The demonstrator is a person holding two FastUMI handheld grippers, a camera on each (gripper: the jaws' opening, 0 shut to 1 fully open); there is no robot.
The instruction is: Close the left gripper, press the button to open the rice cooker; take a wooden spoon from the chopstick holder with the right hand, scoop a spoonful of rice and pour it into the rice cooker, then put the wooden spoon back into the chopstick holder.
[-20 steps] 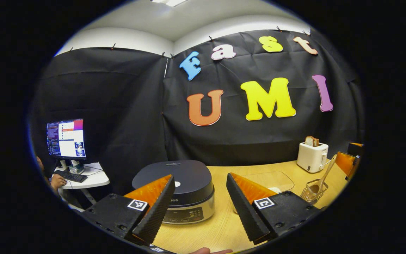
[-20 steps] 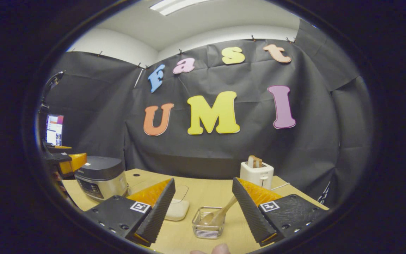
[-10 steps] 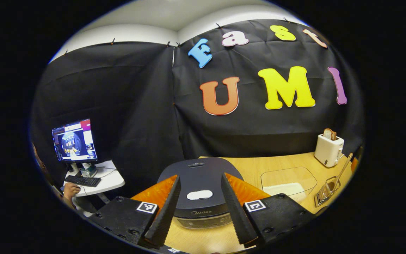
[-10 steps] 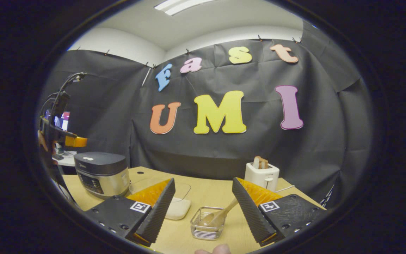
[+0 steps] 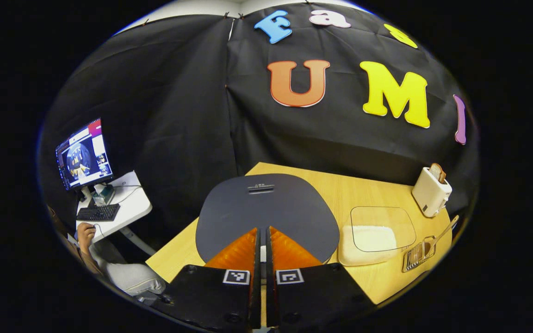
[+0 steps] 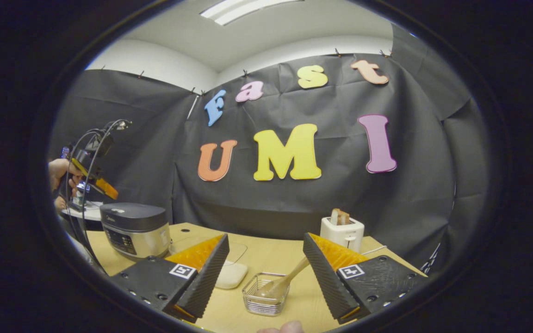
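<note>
left gripper view: steeply down, close above rice cooker [image 5: 266, 210] | right gripper view: level, farther back | shared: rice cooker, toaster [image 6: 342, 232]

Right gripper view: on the light wooden table [image 6: 266, 252], the dark-lidded rice cooker [image 6: 135, 229] stands far left; the clear lidded rice container [image 6: 229, 270] lies right of it; the wire chopstick holder [image 6: 264, 300], with 1 wooden spoon [image 6: 281, 283] in it, lies nearer; the white toaster [image 6: 342, 233] stands behind.

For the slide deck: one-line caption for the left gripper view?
Left gripper, jaws closed, poised above the rice cooker lid, with rice container and chopstick holder alongside.
</note>
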